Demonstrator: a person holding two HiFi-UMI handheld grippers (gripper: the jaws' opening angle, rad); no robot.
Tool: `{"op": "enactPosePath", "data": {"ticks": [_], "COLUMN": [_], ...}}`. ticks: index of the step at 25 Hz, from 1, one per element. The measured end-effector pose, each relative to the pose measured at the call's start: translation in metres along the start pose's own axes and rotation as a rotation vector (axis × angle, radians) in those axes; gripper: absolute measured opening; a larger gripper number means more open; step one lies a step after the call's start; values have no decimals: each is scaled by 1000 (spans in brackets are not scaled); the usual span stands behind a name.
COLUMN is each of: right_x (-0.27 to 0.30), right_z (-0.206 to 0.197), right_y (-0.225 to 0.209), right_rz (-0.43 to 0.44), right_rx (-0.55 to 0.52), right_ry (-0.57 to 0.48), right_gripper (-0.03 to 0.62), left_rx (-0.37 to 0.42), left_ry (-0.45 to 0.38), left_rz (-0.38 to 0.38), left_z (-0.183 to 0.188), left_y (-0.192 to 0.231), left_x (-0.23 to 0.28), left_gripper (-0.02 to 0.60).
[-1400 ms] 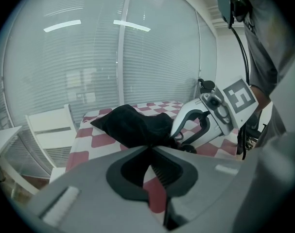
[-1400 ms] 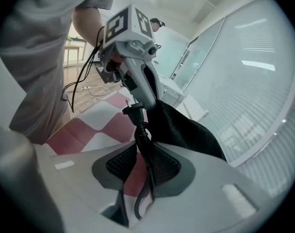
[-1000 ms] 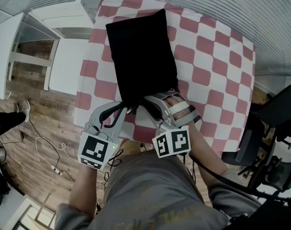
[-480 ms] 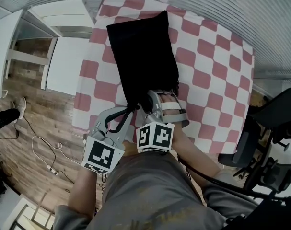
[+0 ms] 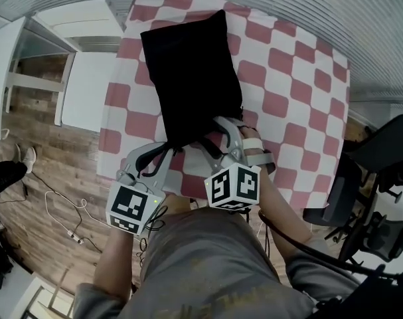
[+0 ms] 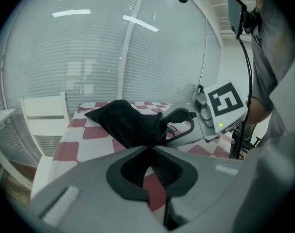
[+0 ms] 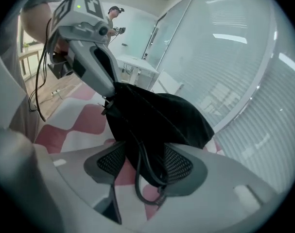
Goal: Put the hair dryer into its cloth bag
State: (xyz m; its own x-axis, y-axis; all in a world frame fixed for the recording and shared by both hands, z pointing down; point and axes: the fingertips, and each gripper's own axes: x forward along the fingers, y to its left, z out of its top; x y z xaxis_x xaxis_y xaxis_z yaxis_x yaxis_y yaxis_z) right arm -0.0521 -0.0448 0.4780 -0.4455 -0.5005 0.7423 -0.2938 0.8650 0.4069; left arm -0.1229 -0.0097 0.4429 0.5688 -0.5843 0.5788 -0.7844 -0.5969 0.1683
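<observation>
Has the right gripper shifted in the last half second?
Yes. In the head view the right gripper has swung its marker end rightward along the near edge of the checked tablecloth, away from the left gripper.

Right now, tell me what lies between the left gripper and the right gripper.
The near end of the black cloth bag, gripped by the left gripper and the right gripper; the head view shows it.

The black cloth bag (image 5: 191, 78) is opaque, so whatever it holds cannot be seen; a dark cord (image 7: 136, 178) disappears into its mouth. The surface's (image 5: 301, 92) near edge is hidden beneath the left tool (image 5: 168, 150), the right tool (image 5: 212, 133) and the person's arms (image 5: 115, 261).
</observation>
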Motion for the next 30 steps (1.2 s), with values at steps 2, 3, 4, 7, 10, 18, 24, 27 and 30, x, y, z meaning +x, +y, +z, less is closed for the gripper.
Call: {"op": "enactPosePath", "data": {"ticks": [2, 3, 4, 7, 10, 18, 24, 27, 30], "right_x": [-14, -19, -22, -16, -4, 0, -20, -26, -26], "right_z": [2, 6, 9, 17, 26, 36, 43, 44, 47], "right_y": [4, 12, 22, 48, 65, 49, 51, 52, 55], "right_rz": [-18, 6, 43, 129, 169, 78, 135, 154, 162], "right_rx": [-34, -34, -27, -55, -123, -34, 104, 149, 197], "right_ry": [-39, -67, -88, -100, -99, -81, -131, -142, -153], "right_gripper": [195, 94, 29, 29, 29, 29, 98, 118, 139], "left_rx": [3, 2, 2, 5, 9, 5, -6, 6, 8], "left_ry": [5, 6, 7, 11, 11, 1, -2, 4, 7], "left_rz": [3, 6, 8, 14, 13, 5, 2, -1, -6], "left_z": [0, 0, 0, 1, 1, 2, 2, 2, 2], "left_y": [0, 0, 0, 1, -1, -1, 1, 1, 0], "left_x": [1, 1, 1, 1, 1, -1, -3, -3, -4], "left_gripper": [14, 14, 14, 14, 14, 14, 14, 14, 14]}}
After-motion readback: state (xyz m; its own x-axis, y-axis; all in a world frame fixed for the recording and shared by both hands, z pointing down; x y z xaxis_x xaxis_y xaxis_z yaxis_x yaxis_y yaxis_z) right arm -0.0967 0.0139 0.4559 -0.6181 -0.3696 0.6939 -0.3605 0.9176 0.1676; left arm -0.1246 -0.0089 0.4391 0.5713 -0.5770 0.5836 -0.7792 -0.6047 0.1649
